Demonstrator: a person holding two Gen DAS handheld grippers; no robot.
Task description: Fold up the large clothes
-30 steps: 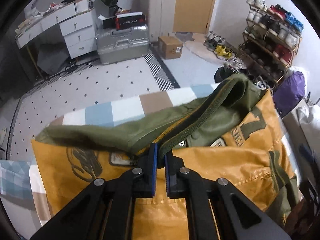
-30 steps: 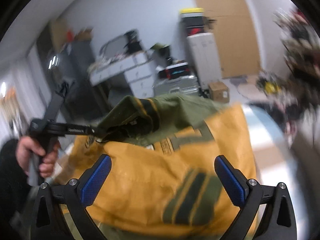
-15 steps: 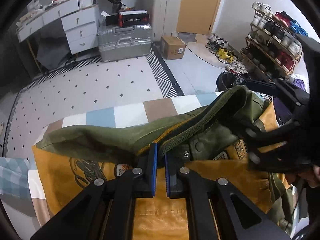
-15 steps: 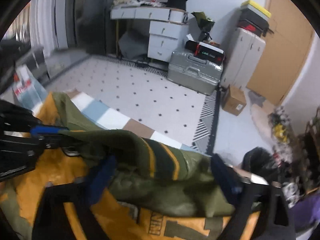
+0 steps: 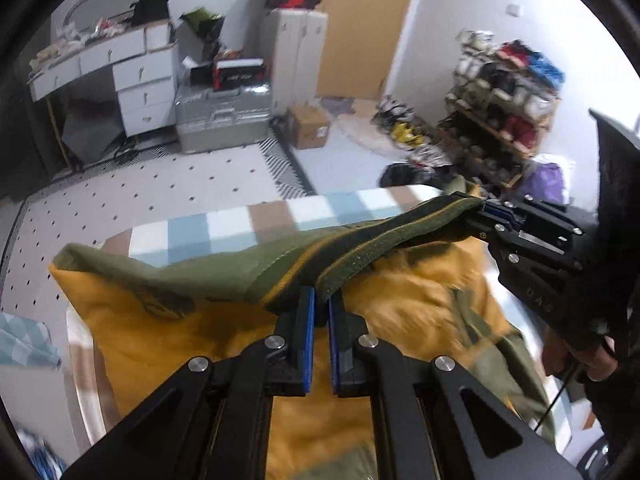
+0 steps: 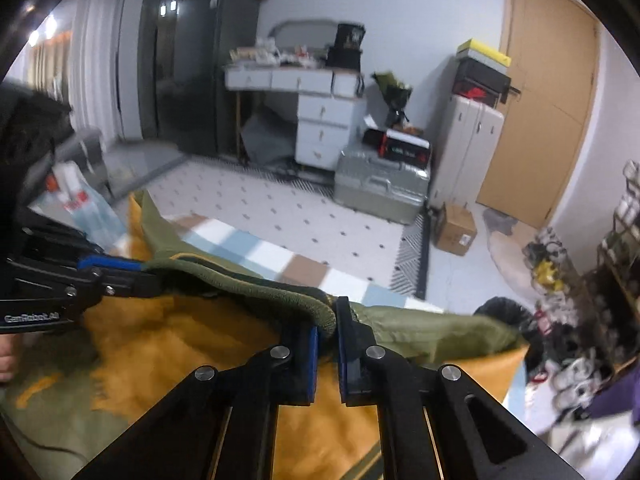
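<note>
A large jacket, olive green outside with mustard-yellow panels (image 5: 408, 296), lies on a bed with a checked blue, white and brown cover (image 5: 240, 228). My left gripper (image 5: 322, 304) is shut on its ribbed green hem. My right gripper (image 6: 327, 320) is shut on the same ribbed hem further along; it also shows in the left wrist view (image 5: 486, 212) at the right. The hem (image 6: 260, 284) is stretched between the two grippers, lifted above the yellow part. The left gripper shows in the right wrist view (image 6: 136, 268) at the left.
Beyond the bed is a dotted white floor (image 5: 168, 184) with a silver suitcase (image 5: 224, 114), a cardboard box (image 5: 310, 126), white drawers (image 5: 144, 92) and a shoe rack (image 5: 500, 112) at the right. A plastic bag (image 6: 76, 204) lies left of the bed.
My right gripper came in from open and closed on the jacket's ribbed hem. Both grippers have lifted the hem and pulled it taut. The left gripper kept its hold.
</note>
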